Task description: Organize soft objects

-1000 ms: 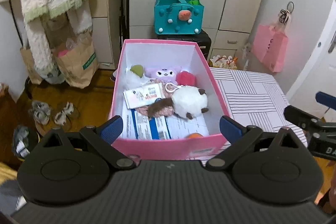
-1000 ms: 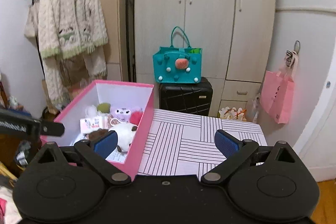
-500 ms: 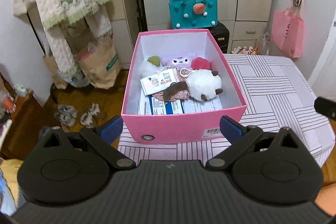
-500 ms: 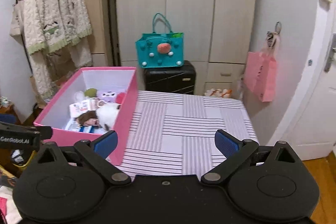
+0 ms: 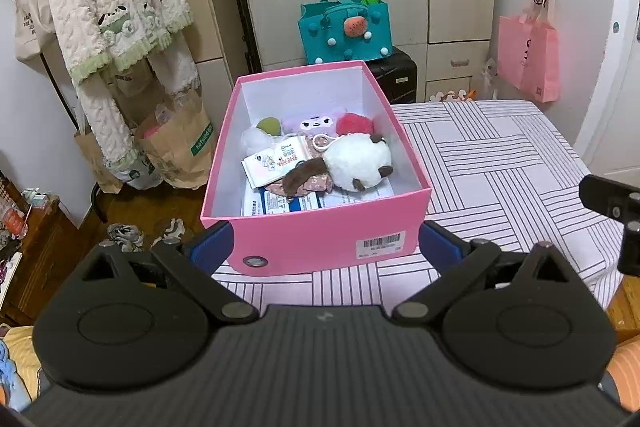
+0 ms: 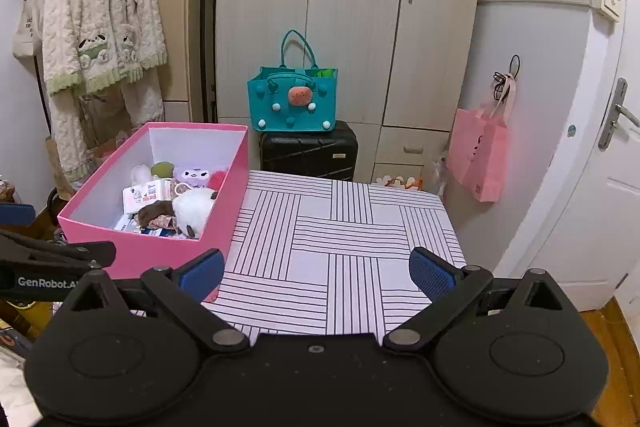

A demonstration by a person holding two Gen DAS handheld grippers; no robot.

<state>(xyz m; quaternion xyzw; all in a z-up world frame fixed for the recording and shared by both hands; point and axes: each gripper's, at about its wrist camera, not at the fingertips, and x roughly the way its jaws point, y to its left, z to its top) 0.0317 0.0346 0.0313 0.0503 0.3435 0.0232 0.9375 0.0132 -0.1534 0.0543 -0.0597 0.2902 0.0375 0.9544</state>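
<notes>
- White plush toy [image 5: 358,165]: judged light, soft, compressible; best pinched across its rounded body, clear of the keyring clip.
- Appearance: white, with brown ears and tail.
- Location: inside the pink box [image 5: 320,235] on the striped table [image 6: 348,247], among other soft items.
- Left gripper [image 5: 323,243]: jaws wide apart, empty.
- Right gripper [image 6: 316,277]: jaws wide apart, empty.
</notes>
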